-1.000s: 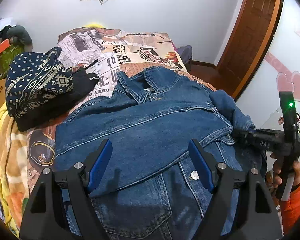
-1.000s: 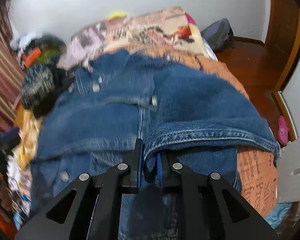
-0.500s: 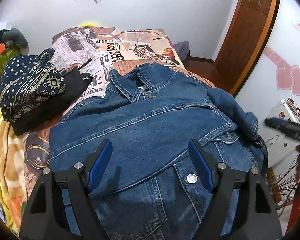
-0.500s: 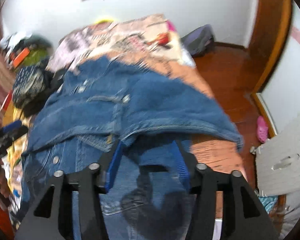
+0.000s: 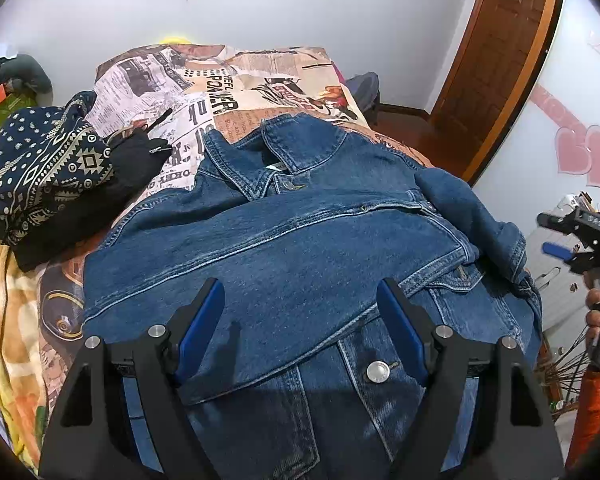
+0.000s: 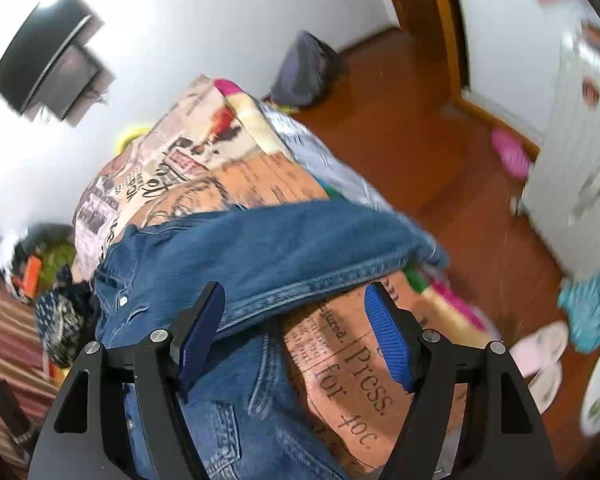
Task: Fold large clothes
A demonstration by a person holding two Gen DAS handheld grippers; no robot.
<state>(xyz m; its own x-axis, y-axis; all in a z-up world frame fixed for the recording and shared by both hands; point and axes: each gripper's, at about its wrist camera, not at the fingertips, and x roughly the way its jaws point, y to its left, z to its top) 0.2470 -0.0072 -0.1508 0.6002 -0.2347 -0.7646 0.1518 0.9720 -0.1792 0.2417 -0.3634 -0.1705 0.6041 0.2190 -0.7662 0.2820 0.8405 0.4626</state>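
- A blue denim jacket [image 5: 300,248] lies spread, front up, across a bed [image 5: 256,80] covered with a newspaper-print blanket, its collar [image 5: 276,160] pointing toward the far white wall.
- One sleeve [image 5: 260,280] is folded across the jacket's chest, its cuff end lying toward the left side of the left wrist view; the other sleeve [image 5: 476,220] is bunched at the bed's right edge.
- The left hand-held gripper [image 5: 300,328] hangs over the jacket's lower front, its blue-padded jaws standing wide apart with nothing clamped between them; a metal button [image 5: 378,372] shows just inside the right-hand jaw.
- The right hand-held gripper [image 6: 296,336], seen tilted in its own blurred view, sits at the bed's right edge. Its jaws have just been opening and now stand apart, over denim and bare blanket [image 6: 352,368], with no cloth pinched between the pads.
- From the left wrist view, that right hand-held gripper appears off the bed's right side, held by a hand [image 5: 596,312] with an orange sleeve [image 5: 596,412] below it.
- A folded navy patterned garment [image 5: 48,176] rests on a black one [image 5: 136,160] at the left of the bed, apart from the jacket.
- A brown wooden door [image 5: 496,64] stands beyond the bed at right.
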